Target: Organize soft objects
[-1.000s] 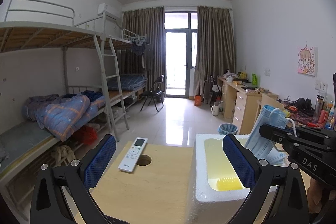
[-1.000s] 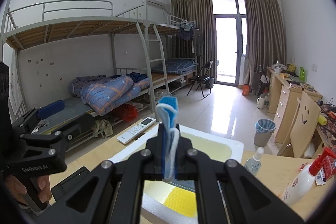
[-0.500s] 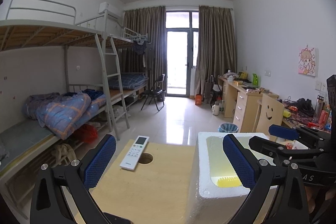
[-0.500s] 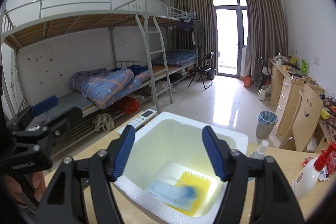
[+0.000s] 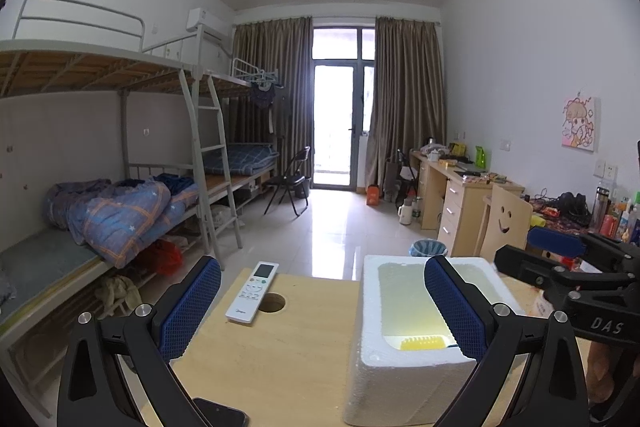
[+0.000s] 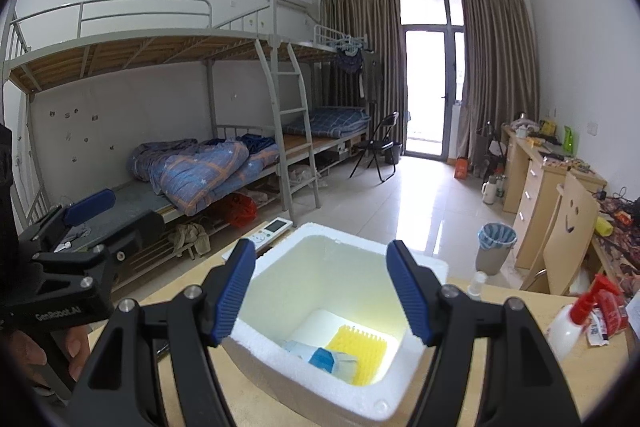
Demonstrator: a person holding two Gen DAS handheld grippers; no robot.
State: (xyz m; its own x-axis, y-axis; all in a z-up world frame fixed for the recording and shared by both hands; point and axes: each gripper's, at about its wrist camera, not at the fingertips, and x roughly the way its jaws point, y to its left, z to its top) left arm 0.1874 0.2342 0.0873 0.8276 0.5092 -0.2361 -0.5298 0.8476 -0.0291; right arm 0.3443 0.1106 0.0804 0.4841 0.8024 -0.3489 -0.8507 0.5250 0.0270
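Observation:
A white foam box [image 6: 428, 269] stands on the wooden table; it also shows in the left wrist view [image 5: 368, 307]. Inside it lie a blue face mask [image 6: 322, 357] and a yellow ridged pad [image 6: 360, 347], whose edge shows in the left wrist view [image 5: 422, 342]. My right gripper [image 6: 322, 293] is open and empty, held above the box's near rim. My left gripper [image 5: 322, 307] is open and empty, to the left of the box over the table; its body shows in the right wrist view [image 6: 72, 259].
A white remote [image 5: 252, 291] lies by a round hole [image 5: 271, 303] in the table [image 5: 280, 359]. A dark phone [image 5: 220, 413] lies at the near edge. A red-capped spray bottle [image 6: 576, 323] and a small bottle [image 6: 478, 283] stand right of the box.
My right gripper opened and let go of the blue mask, which dropped into the foam box. The right gripper then drew back slightly. The left gripper stayed still.

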